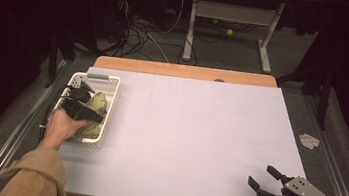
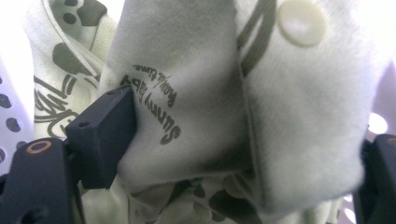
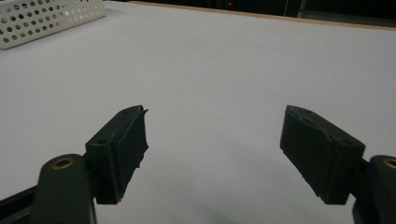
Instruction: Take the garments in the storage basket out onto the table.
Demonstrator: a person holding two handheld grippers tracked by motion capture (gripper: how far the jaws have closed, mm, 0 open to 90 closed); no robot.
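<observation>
A pale green baby garment [image 1: 92, 129] with dark print lies bunched in a white perforated basket [image 1: 113, 101] at the table's left edge. My left gripper [image 1: 92, 103] is down in the basket, held by a hand in a tan sleeve. Up close, its jaws stand wide apart around a thick fold of the garment [image 2: 196, 70], which carries printed lettering and a round snap button [image 2: 302, 21]; the left pad touches the cloth. My right gripper [image 1: 261, 175] rests open near the table's front right corner, with nothing between its fingers [image 3: 215, 140].
The white table top [image 1: 193, 130] stretches between the two grippers. A corner of the basket [image 3: 46, 18] shows far off in the right gripper view. Beyond the far wooden edge are cables and desk legs on the floor.
</observation>
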